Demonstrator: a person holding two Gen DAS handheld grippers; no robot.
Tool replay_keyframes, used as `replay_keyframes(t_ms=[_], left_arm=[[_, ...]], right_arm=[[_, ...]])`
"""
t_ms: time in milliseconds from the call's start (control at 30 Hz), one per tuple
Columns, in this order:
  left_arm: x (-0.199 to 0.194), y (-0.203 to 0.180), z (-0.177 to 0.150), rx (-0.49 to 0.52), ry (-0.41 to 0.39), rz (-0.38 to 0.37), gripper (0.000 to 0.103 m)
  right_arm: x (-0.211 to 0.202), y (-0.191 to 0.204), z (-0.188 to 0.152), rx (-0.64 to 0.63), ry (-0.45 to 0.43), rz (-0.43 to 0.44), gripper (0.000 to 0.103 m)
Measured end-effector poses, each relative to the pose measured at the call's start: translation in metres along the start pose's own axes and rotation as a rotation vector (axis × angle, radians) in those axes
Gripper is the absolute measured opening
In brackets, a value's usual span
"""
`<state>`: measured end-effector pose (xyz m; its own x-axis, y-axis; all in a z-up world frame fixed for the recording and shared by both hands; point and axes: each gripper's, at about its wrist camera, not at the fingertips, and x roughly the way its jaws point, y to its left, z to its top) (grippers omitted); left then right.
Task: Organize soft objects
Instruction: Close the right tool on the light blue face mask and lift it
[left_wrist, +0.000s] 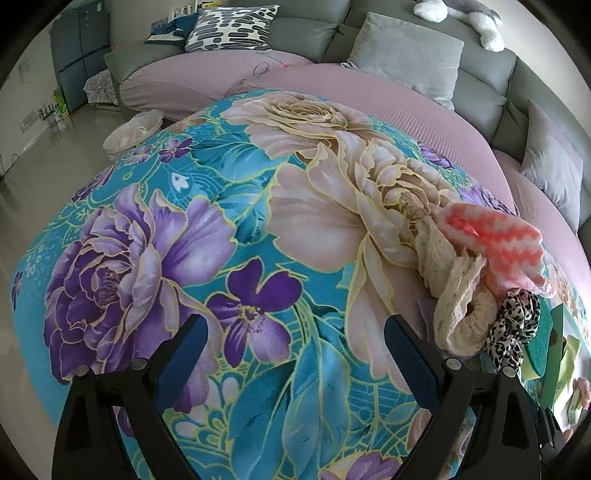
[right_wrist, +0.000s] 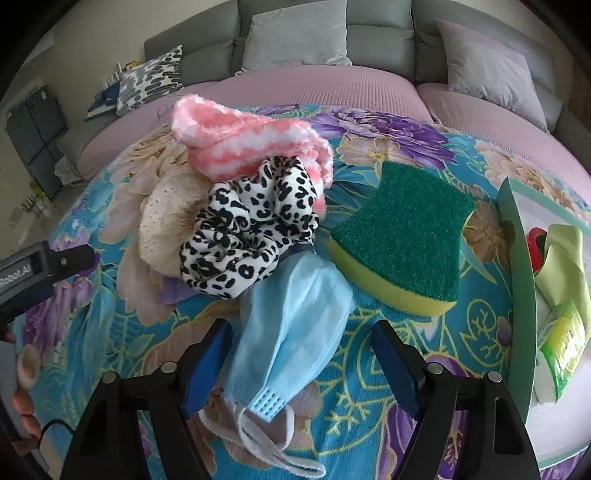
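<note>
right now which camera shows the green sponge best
The right wrist view: the sponge lies whole and unobstructed on the floral blanket, green scrub face up over its yellow layer. The left wrist view catches only a green sliver at the right edge, behind the leopard-print scrunchie.

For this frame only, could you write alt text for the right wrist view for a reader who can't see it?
The right tongs stand open around a crumpled light-blue face mask on a teal floral blanket. Behind it lie a leopard-print fabric scrunchie, a pink-and-white fuzzy cloth and a green-and-yellow scrubbing sponge, with a grey sofa beyond.
</note>
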<state>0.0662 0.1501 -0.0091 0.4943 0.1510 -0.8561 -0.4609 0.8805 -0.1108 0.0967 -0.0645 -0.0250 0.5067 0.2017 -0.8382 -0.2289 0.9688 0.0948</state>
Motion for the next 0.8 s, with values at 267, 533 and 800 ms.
replay_keyframes(t_ms=[267,533,800], left_arm=[[0.004,-0.012,-0.002,0.028,0.007,0.011,0.097],[0.001,-0.022,-0.003,0.053,-0.007,0.028,0.097],[-0.003,-0.028,-0.003,0.071,-0.021,0.041,0.097]], right_arm=[[-0.003,-0.001,-0.001,0.012,-0.019,-0.017,0.067],[-0.005,-0.011,0.001,0.059,-0.030,0.031,0.046],[-0.011,-0.021,-0.001,0.093,-0.039,0.090,0.033]])
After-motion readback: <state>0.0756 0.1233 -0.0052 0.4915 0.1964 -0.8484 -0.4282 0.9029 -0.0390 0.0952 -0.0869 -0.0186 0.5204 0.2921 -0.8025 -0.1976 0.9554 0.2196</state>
